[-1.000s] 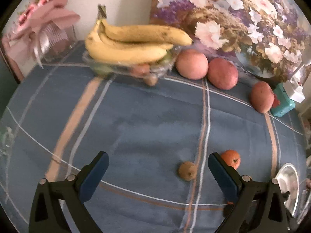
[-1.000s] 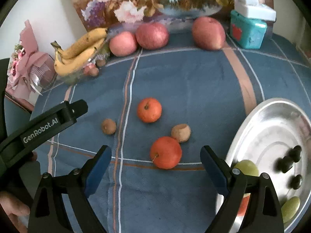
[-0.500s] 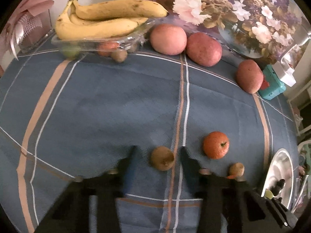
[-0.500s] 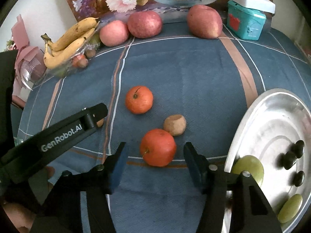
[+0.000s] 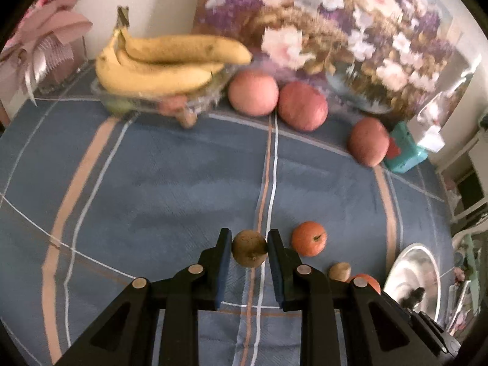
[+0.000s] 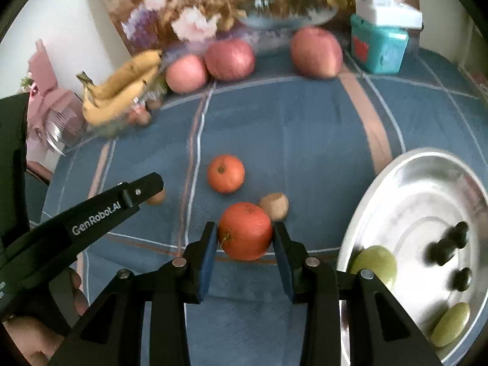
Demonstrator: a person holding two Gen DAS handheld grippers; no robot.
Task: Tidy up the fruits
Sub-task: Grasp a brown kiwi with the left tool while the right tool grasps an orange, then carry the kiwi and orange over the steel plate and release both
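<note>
Gripping brown fruit (image 5: 249, 247) and orange (image 6: 245, 231)

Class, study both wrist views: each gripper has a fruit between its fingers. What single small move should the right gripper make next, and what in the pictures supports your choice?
Probably finish closing, then lift. The right gripper has its jaws closing around the orange, which still sits on the blue cloth with a small brown fruit touching it behind. The metal tray lies just right.
</note>
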